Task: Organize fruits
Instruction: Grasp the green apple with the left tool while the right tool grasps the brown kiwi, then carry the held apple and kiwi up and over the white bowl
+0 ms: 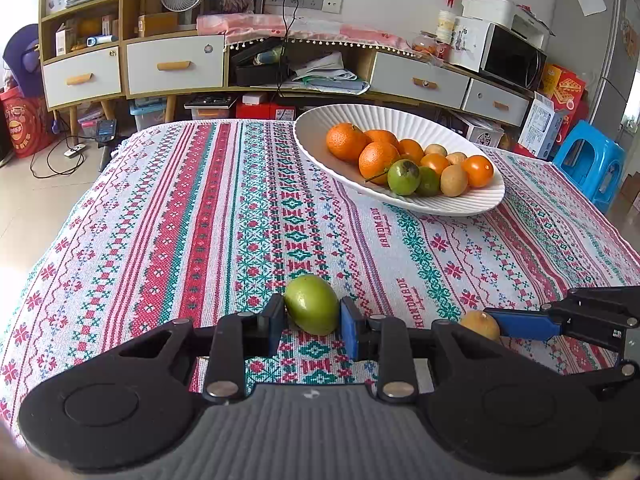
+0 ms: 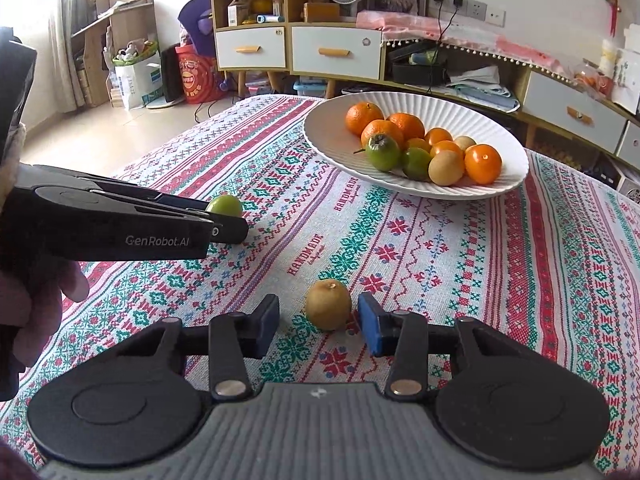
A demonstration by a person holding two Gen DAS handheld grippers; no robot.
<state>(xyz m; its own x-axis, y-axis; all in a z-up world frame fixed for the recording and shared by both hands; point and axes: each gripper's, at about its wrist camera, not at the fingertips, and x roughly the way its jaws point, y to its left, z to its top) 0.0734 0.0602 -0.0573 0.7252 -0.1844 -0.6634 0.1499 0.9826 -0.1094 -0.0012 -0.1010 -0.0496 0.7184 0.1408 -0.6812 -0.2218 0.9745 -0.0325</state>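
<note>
Green, smooth oval fruit [image 1: 312, 305] pinched in left gripper [image 1: 312, 318] on patterned cloth counter [image 1: 160, 240]; yellow-brown round fruit [image 2: 329, 305] loose between right gripper [image 2: 319, 326] pads, not yet touched, likely to roll away if nudged off-centre.

The left gripper [image 1: 312, 316] is seen clamped on a green fruit [image 1: 312, 305]. At its three o'clock, the right gripper [image 2: 319, 322] is held apart around a yellow fruit [image 2: 329, 304], pads not touching.
</note>
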